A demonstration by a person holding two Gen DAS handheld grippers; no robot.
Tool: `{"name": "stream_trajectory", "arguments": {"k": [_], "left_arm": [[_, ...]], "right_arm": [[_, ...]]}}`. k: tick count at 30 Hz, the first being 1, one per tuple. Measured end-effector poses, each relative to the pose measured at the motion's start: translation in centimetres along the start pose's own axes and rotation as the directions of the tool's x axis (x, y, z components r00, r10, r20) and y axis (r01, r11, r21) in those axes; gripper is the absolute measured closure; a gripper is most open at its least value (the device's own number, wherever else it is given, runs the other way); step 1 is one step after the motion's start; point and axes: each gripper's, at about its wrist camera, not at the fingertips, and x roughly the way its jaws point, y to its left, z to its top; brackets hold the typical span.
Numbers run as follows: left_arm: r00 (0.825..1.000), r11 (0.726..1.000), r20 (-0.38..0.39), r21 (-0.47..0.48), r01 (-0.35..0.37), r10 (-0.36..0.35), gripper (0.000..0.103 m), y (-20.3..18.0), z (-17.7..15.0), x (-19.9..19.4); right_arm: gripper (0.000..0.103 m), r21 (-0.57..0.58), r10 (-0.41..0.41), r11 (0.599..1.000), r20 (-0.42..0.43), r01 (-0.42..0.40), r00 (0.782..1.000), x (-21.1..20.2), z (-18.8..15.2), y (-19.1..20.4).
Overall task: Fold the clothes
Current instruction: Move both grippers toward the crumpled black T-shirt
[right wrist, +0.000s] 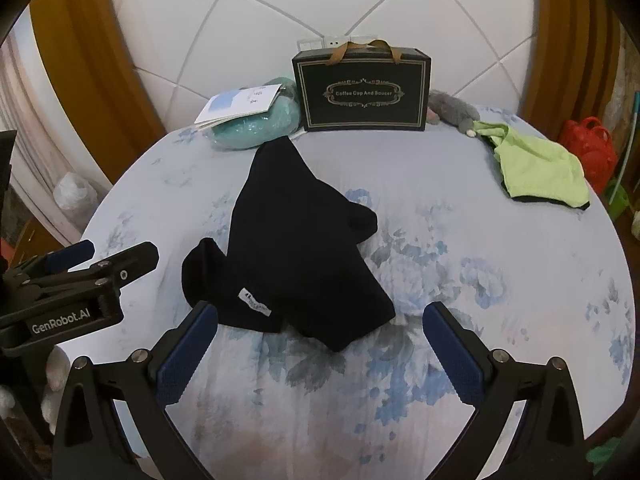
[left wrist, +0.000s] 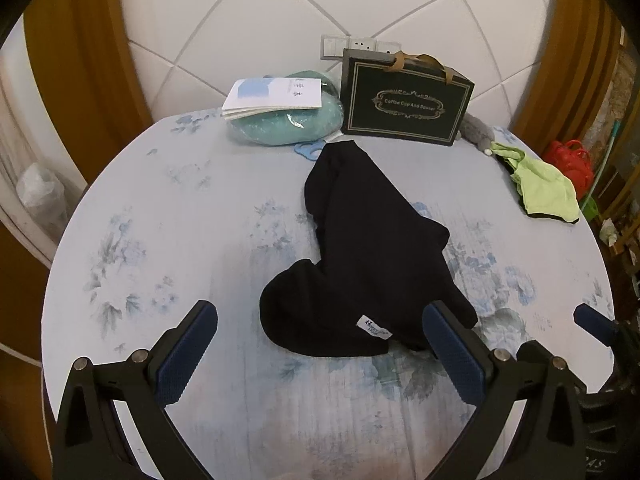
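Black garment (left wrist: 360, 256) lies crumpled on a floral bed (left wrist: 160, 220) — left gripper (left wrist: 320, 320) and right gripper (right wrist: 320, 320) hover near it, fingers wide, holding nothing.

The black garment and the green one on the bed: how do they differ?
The black garment lies crumpled mid-bed, right in front of both open grippers; the green garment sits off at the right edge, far from them. The black one is larger and shows a small white label; the green one is smaller, with a dark layer peeking from beneath. Both lie unfolded on the floral sheet, held by neither gripper.
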Motion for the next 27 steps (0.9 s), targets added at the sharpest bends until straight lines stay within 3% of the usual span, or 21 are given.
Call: {"name": "stream_trajectory", "arguments": {"k": [6, 27], "left_arm": [[0.999, 1.000, -0.043, -0.005, 0.007, -0.007, 0.000, 0.4, 0.6, 0.9], [0.999, 1.000, -0.042, 0.002, -0.029, 0.029, 0.000, 0.5, -0.2, 0.6]], "right_arm": [[0.000, -0.004, -0.017, 1.000, -0.013, 0.016, 1.000, 0.4, 0.2, 0.1], [0.000, -0.015, -0.037, 0.999, 0.003, 0.037, 0.999, 0.9, 0.1, 0.0]]}}
